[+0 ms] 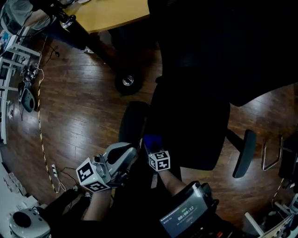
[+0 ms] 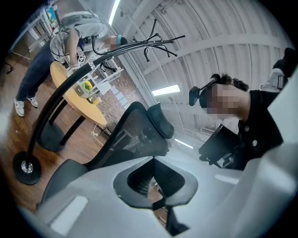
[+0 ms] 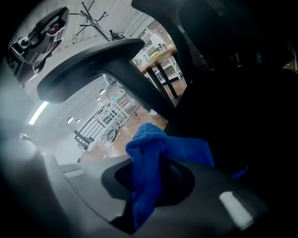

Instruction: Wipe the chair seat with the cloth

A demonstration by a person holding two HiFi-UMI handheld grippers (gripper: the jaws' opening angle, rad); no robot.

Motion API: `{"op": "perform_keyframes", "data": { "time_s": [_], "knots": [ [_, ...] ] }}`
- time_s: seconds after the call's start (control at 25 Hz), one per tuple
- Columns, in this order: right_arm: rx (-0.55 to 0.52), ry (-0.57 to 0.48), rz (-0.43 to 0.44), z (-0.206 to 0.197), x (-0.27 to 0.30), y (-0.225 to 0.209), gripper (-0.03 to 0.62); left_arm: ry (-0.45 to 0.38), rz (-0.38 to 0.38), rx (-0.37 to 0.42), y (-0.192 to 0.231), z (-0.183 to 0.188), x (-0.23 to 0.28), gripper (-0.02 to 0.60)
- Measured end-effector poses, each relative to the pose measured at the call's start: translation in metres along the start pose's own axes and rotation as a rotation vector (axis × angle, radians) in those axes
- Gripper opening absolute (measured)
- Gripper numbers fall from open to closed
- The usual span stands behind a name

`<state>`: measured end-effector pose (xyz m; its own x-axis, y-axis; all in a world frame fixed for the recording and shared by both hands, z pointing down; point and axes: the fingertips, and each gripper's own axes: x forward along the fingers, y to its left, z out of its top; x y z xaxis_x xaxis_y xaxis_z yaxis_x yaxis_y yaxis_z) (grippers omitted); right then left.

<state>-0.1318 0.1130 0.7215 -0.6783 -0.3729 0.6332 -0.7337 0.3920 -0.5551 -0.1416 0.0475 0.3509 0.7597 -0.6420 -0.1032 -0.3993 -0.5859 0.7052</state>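
Observation:
The black office chair's seat (image 1: 188, 128) lies ahead of me in the head view, with an armrest (image 1: 132, 122) on its left and another (image 1: 244, 153) on its right. A blue cloth (image 1: 152, 141) sits at the seat's near left edge, and my right gripper (image 1: 152, 146) is shut on it. In the right gripper view the cloth (image 3: 149, 155) bunches up between the jaws of that gripper (image 3: 131, 217), against the dark seat (image 3: 242, 116) and under an armrest (image 3: 93, 58). My left gripper (image 1: 129, 157) hovers beside the left armrest, shut and holding nothing (image 2: 162, 204); it points up at the chair's mesh back (image 2: 132, 137).
A round wooden table (image 1: 114, 14) stands beyond the chair, with a wheeled base (image 1: 126, 81) on the wood floor. Cables and equipment (image 1: 25, 95) line the left wall. A metal frame (image 1: 271, 153) stands at the right. A person (image 2: 70, 39) leans over the table (image 2: 74, 97).

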Motion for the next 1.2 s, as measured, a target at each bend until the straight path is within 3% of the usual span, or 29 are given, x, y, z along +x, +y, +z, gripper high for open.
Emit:
{"op": "perform_keyframes", "data": {
  "time_s": [0.24, 0.48, 0.68, 0.92, 1.2],
  "knots": [
    [-0.058, -0.029, 0.041, -0.005, 0.0, 0.004, 0.058, 0.018, -0.004, -0.004, -0.001, -0.007, -0.003, 0.002],
    [-0.112, -0.007, 0.019, -0.026, -0.019, -0.014, 0.058, 0.075, -0.073, -0.017, -0.016, -0.026, 0.026, 0.002],
    [-0.023, -0.037, -0.123, -0.041, -0.059, -0.082, 0.058, 0.143, -0.154, -0.02, -0.031, -0.05, 0.059, 0.002],
    [0.045, -0.074, -0.311, -0.045, -0.153, -0.169, 0.057, 0.223, -0.271, -0.024, -0.067, -0.068, 0.111, 0.002],
    [0.141, -0.153, -0.516, -0.048, -0.246, -0.247, 0.058, 0.281, -0.372, -0.053, -0.082, -0.09, 0.16, 0.002]
  ]
}}
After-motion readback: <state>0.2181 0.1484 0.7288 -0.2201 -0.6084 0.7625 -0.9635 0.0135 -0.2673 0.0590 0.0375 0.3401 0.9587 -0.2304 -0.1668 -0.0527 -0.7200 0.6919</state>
